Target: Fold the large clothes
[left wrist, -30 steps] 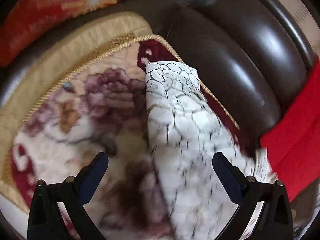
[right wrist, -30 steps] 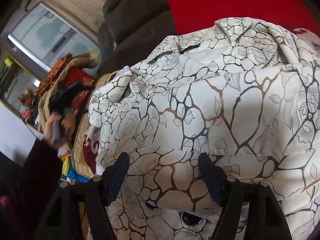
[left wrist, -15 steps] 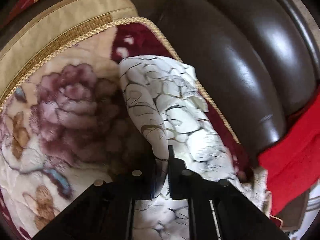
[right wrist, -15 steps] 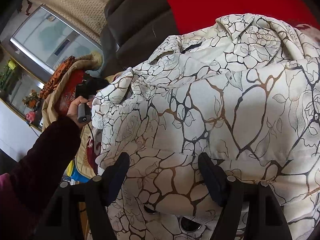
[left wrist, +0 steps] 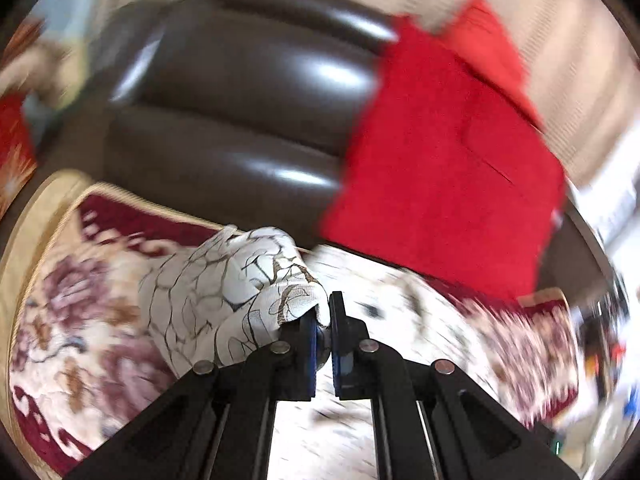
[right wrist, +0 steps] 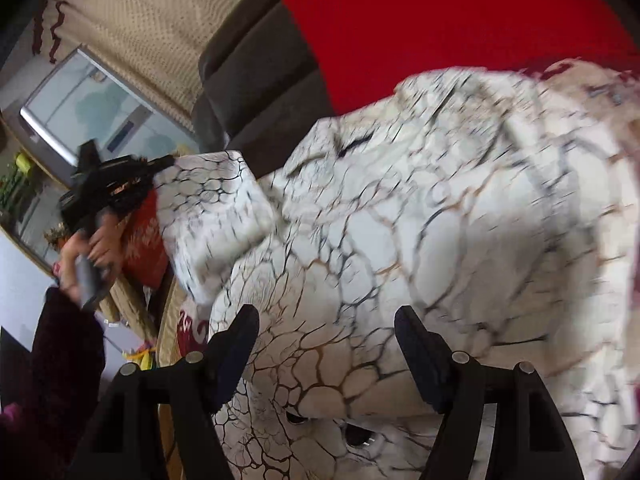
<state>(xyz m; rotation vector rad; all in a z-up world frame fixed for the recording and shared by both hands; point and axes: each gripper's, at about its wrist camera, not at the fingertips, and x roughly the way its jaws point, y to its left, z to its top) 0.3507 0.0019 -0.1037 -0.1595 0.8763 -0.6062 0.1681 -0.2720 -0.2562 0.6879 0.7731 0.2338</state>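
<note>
**Two grippers on one patterned shirt, sofa scene**

Two grippers work a white shirt [right wrist: 400, 240] printed with black and gold crackle lines. Shirt lies spread on a floral blanket [left wrist: 80, 320] covering the seat of a dark brown leather sofa [left wrist: 240, 100].

Left gripper [left wrist: 324, 320]: jaws pinched nearly together, clamping a bunched corner of the shirt; fabric sits between the blue pads and drapes down to the left onto the blanket. From the right wrist view, the same gripper [right wrist: 160, 166] is seen at far left, lifted above the seat, gripped by a hand [right wrist: 92, 248] in a dark maroon sleeve [right wrist: 64, 360], with a flap of shirt hanging from it.

Right gripper [right wrist: 326, 340]: jaws fairly wide apart, hovering low over the body of the shirt. Whether pads press the cloth — cannot tell; nothing visibly clamped.

Red cloth [left wrist: 440, 160] is draped over the sofa back, right of the bare leather. Red patterned cushion [left wrist: 12, 152] at far left edge. Window [right wrist: 88, 108] and beige curtain [right wrist: 140, 12] behind sofa. Both views motion-blurred.
</note>
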